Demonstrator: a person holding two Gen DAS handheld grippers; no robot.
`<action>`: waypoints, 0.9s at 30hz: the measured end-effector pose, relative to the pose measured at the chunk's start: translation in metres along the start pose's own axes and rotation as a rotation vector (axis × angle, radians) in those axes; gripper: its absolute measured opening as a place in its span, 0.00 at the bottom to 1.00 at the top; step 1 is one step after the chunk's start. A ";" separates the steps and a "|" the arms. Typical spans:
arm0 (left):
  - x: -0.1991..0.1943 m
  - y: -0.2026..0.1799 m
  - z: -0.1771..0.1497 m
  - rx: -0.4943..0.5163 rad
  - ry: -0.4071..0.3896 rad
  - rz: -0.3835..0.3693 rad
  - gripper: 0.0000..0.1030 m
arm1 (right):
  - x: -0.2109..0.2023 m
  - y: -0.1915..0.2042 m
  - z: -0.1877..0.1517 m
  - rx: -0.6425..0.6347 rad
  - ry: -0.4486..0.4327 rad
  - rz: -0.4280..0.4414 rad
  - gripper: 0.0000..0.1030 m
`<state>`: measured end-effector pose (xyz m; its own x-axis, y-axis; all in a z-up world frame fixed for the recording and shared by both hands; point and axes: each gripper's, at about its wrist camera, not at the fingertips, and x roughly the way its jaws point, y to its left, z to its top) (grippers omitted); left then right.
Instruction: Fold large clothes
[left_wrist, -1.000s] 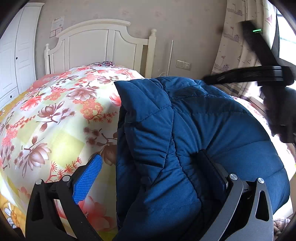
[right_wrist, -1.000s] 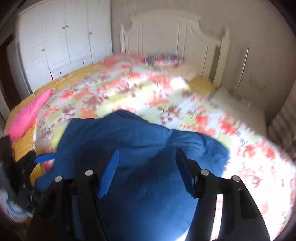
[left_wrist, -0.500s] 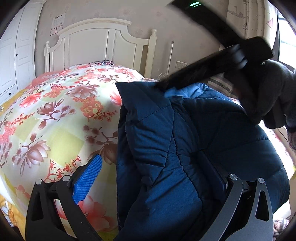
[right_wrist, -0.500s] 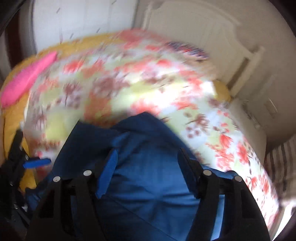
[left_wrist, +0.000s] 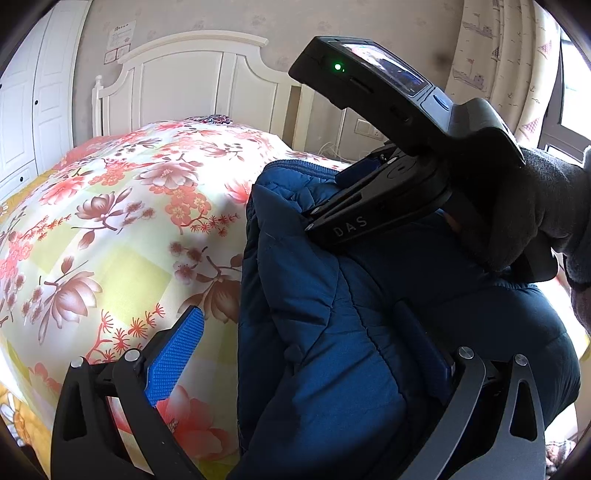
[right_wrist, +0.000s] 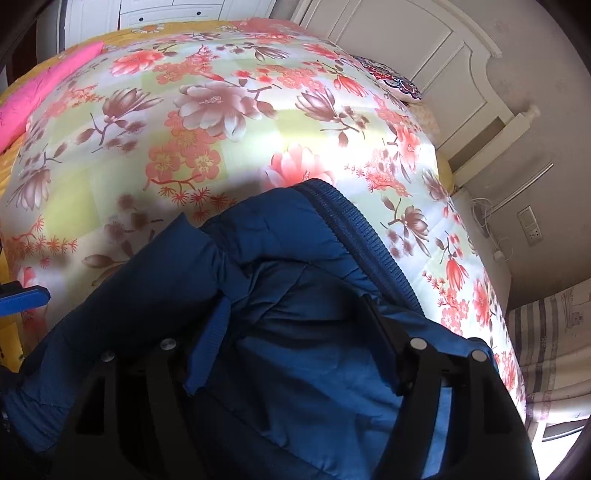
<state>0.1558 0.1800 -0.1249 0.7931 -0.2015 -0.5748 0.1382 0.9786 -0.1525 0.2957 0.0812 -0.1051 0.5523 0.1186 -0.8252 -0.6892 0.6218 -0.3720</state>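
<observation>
Here the blue puffer jacket (left_wrist: 332, 332) lies bunched on the flowered quilt (left_wrist: 110, 229) of a bed, near its foot end, one padded fold doubled over on itself and a ribbed hem (right_wrist: 354, 229) curving along the far edge.

The right gripper (right_wrist: 295, 332) points steeply down into the cloth. Its jaws stand apart and have just been opening; jacket fabric lies between them, and the blue left pad (right_wrist: 210, 347) rests against a fold without both pads squeezing it. From the left wrist view the same tool shows as a black body with a green light, held by a hand in a grey glove (left_wrist: 535, 206) above the jacket's upper part.

The left gripper (left_wrist: 306, 350) sits at the near edge of the jacket with its jaws wide apart: one blue pad (left_wrist: 173, 362) is over the quilt, clear of the cloth, the other dark against the padding.

Beyond the quilt stand a white headboard (left_wrist: 192, 81) and a white wardrobe (left_wrist: 26, 110); a pink pillow (right_wrist: 44, 96) lies at the far side.
</observation>
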 end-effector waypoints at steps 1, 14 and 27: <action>0.000 0.000 0.000 0.001 0.000 0.000 0.96 | -0.003 -0.002 -0.001 0.003 -0.008 0.001 0.68; 0.001 0.000 -0.003 -0.002 -0.016 -0.010 0.96 | -0.042 -0.122 -0.067 0.409 -0.120 -0.008 0.68; -0.083 -0.006 0.114 -0.033 -0.135 -0.132 0.95 | 0.000 -0.117 -0.082 0.444 -0.115 0.031 0.71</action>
<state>0.1567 0.1960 0.0149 0.8417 -0.3189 -0.4356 0.2290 0.9416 -0.2470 0.3379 -0.0551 -0.0969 0.6006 0.2120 -0.7709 -0.4521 0.8853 -0.1088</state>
